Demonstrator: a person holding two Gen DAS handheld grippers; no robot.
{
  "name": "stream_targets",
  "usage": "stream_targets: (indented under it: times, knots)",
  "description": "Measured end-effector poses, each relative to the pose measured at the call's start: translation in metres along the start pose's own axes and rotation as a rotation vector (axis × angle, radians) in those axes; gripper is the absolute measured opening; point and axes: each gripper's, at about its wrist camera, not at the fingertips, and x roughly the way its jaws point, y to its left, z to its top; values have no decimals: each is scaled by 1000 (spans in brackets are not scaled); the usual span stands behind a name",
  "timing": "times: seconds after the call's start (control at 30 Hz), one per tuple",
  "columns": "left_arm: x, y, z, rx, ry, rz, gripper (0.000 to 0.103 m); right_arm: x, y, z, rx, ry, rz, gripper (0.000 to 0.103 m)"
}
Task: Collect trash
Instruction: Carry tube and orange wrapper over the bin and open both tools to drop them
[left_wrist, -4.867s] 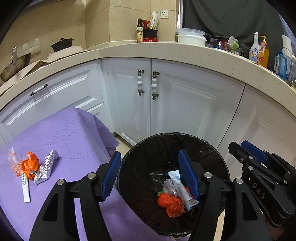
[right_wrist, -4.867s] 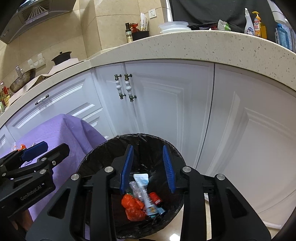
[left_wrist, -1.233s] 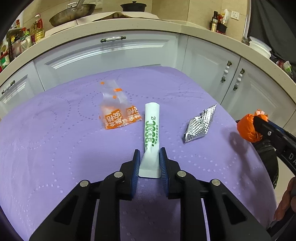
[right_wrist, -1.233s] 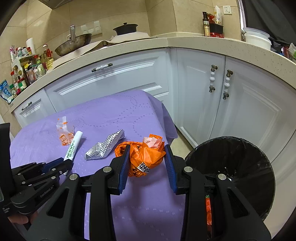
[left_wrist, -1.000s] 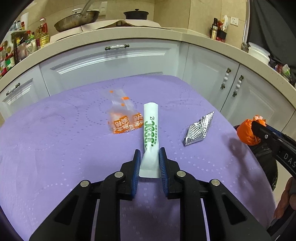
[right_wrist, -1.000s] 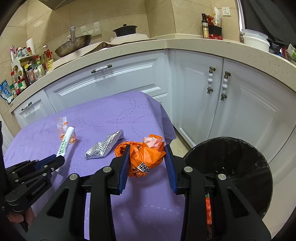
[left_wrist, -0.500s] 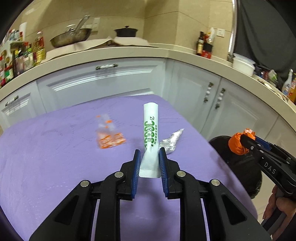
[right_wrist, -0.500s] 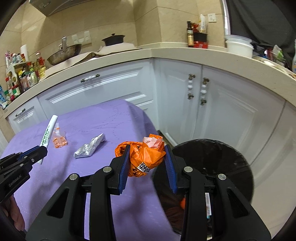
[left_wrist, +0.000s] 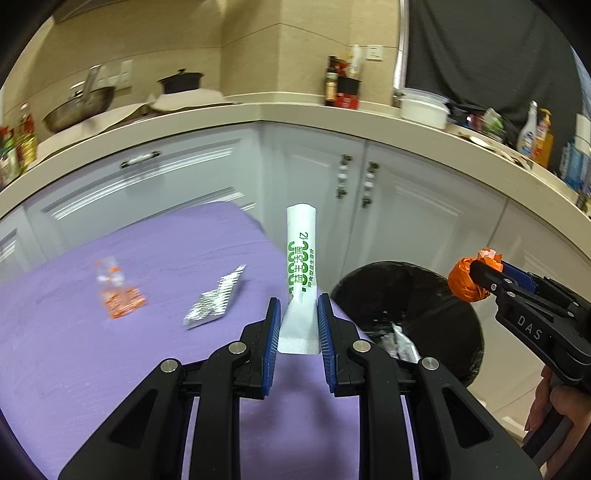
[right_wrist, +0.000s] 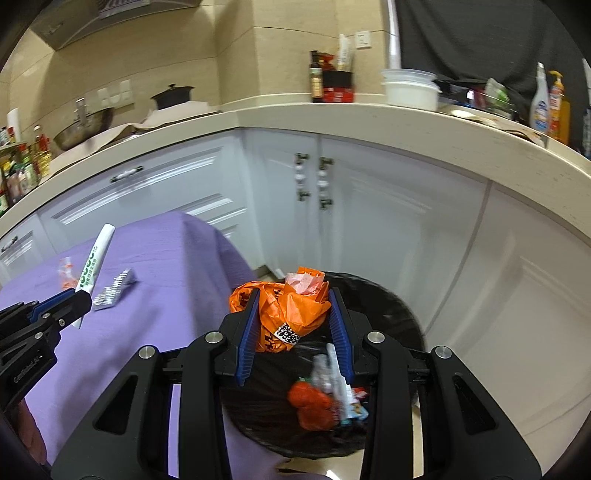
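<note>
My left gripper is shut on a white sachet with green print, which stands up between the blue pads above the purple table's right edge. My right gripper is shut on a crumpled orange wrapper and hangs over the black-lined trash bin. Inside the bin lie an orange scrap and some pale wrappers. On the purple cloth rest a silver foil wrapper and a clear orange-printed packet. In the left wrist view the right gripper with its orange wrapper is above the bin.
White cabinet doors curve behind the bin under a beige counter with bottles, a bowl and a pan. The table's cloth drapes down close to the bin's left side. A hand grips the right gripper's handle.
Both grippers have swung right, away from the table's middle and toward the bin, each still gripping its trash. The right gripper now hangs over the bin's mouth; the foil and packet stay behind.
</note>
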Motion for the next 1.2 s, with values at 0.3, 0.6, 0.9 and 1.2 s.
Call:
stream_targets:
  times: [0.3, 0.6, 0.9, 1.2]
  knots:
    - [21, -47, 2, 78, 17, -43, 22, 3, -34, -3, 41, -1, -51, 35]
    - [39, -73, 1, 118, 27, -51, 22, 9, -47, -6, 61, 6, -61, 35]
    - [53, -83, 1, 123, 43, -53, 22, 21, -57, -10, 84, 22, -68, 35]
    - [64, -87, 4, 118, 60, -64, 25, 32, -58, -12, 94, 28, -80, 46]
